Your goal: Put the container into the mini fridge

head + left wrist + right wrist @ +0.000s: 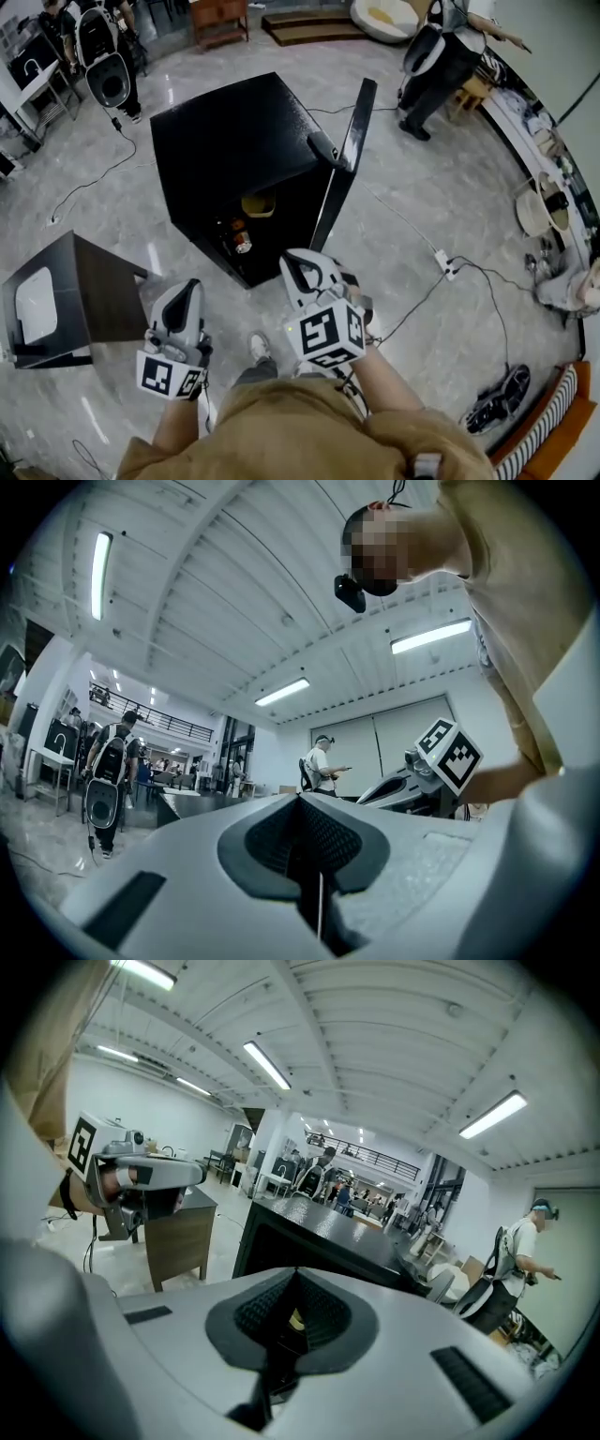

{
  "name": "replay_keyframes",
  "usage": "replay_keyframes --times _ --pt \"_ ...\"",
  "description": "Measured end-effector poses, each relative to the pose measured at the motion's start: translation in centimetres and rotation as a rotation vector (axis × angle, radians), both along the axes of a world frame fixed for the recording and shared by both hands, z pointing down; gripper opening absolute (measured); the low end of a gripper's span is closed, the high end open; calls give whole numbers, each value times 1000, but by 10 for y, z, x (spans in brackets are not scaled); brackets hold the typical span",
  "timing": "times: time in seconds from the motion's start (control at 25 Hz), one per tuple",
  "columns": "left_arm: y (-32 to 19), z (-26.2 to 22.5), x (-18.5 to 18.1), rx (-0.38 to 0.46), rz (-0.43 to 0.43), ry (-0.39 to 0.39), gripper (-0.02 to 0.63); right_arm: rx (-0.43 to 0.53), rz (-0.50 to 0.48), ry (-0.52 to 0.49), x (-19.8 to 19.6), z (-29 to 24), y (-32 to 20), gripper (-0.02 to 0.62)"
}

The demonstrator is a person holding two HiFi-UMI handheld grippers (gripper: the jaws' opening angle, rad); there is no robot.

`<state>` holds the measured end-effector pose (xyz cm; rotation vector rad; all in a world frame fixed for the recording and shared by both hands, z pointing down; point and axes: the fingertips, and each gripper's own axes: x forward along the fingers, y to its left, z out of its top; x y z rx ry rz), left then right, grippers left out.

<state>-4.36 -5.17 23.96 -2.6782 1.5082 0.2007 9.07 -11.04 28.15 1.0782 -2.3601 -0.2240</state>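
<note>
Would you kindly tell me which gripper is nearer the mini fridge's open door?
Right. The right gripper is just below the open door; the left gripper is farther left, nearer the dark side table.

Setting: large open indoor hall, looks like a lab or test space rather than a home. Evidence:
- polished grey stone floor (450, 187) with loose cables (417, 300) and a power strip (446, 267) lying on it
- high ribbed white ceiling (234, 592) with long strip lights (98, 574)
- upper gallery with a railing (375, 1159)
- black mini fridge (234, 141) and small brown cabinet (94, 291) standing alone mid-floor, away from any wall
- other people carrying white backpack units (110, 80); one standing person (322, 766) wears a device on the head
- cluttered tabletop (521, 120) along the right edge
</note>
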Motion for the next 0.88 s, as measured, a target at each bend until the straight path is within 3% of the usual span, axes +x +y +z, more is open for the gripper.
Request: replay_keyframes --times 0.56,0.88 --pt "15 -35 4 52 16 -24 2 74 50 -149 32 -66 22 2" --pt "19 -46 -8 74 -11 -17 2 70 87 -256 48 -90 44 2"
